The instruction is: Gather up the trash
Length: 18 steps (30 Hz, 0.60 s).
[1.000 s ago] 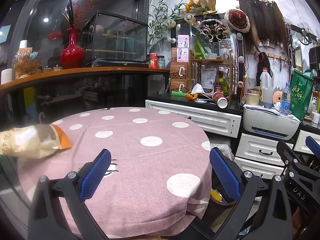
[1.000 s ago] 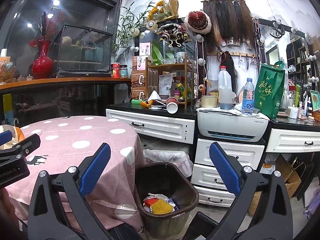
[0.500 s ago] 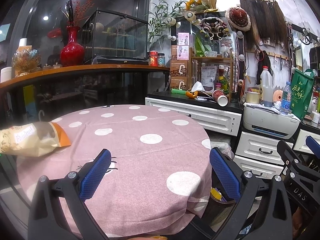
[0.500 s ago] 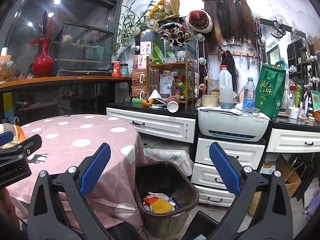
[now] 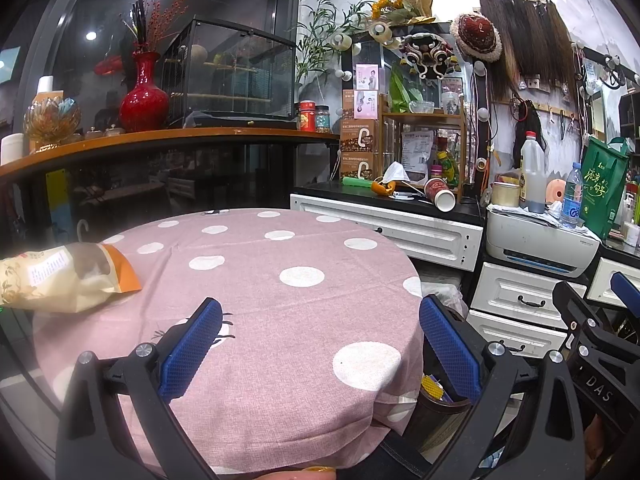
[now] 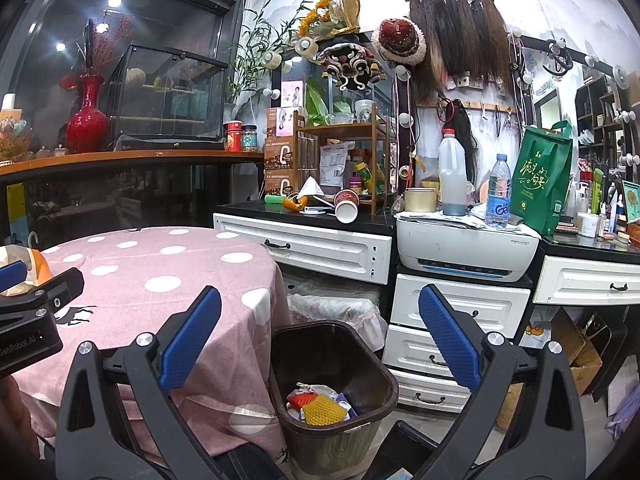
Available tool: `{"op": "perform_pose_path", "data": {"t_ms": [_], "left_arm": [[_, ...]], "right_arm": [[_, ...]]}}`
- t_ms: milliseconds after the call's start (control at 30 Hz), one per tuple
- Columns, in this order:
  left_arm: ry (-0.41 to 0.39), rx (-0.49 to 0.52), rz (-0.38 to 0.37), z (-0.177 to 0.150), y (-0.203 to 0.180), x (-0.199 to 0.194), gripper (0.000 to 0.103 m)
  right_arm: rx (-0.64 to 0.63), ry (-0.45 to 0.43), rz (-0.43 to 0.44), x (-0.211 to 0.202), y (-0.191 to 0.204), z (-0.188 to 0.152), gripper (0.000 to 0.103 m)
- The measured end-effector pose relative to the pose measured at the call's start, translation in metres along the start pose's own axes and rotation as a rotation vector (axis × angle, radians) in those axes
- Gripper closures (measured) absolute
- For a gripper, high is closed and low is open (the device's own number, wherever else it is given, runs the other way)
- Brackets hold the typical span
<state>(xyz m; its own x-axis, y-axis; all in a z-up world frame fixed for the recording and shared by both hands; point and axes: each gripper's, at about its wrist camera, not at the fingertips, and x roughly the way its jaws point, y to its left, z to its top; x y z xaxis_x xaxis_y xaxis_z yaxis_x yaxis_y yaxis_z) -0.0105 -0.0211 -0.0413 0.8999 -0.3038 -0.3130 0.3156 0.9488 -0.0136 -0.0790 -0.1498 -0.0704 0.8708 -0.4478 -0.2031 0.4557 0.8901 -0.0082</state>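
A crumpled cream and orange snack bag (image 5: 60,280) lies at the left edge of the round table with the pink polka-dot cloth (image 5: 280,280). My left gripper (image 5: 320,344) hangs open over the near part of the table, empty, to the right of the bag. My right gripper (image 6: 320,336) is open and empty above the dark trash bin (image 6: 336,392), which stands on the floor beside the table and holds red and yellow foam netting and wrappers. Only a corner of the bag (image 6: 36,268) shows in the right wrist view, behind the left gripper's body.
White drawers (image 6: 304,248) and a white printer (image 6: 464,248) stand behind the bin. The black counter holds a tipped paper cup (image 6: 346,208), a face mask (image 6: 312,190) and bottles. A wooden shelf with a red vase (image 5: 144,96) runs behind the table.
The left wrist view has drifted slightly, so the snack bag sits a little lower and more to the right in it. Both grippers stay open and empty.
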Motion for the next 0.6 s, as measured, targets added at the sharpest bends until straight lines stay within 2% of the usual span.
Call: {"op": "perform_pose_path", "data": {"t_ms": [600], "left_arm": [[0.010, -0.007, 0.003, -0.0030, 0.0019, 0.0025, 0.005]], "right_arm": [[0.000, 0.007, 0.001, 0.0016, 0.0001, -0.0018, 0.006]]}}
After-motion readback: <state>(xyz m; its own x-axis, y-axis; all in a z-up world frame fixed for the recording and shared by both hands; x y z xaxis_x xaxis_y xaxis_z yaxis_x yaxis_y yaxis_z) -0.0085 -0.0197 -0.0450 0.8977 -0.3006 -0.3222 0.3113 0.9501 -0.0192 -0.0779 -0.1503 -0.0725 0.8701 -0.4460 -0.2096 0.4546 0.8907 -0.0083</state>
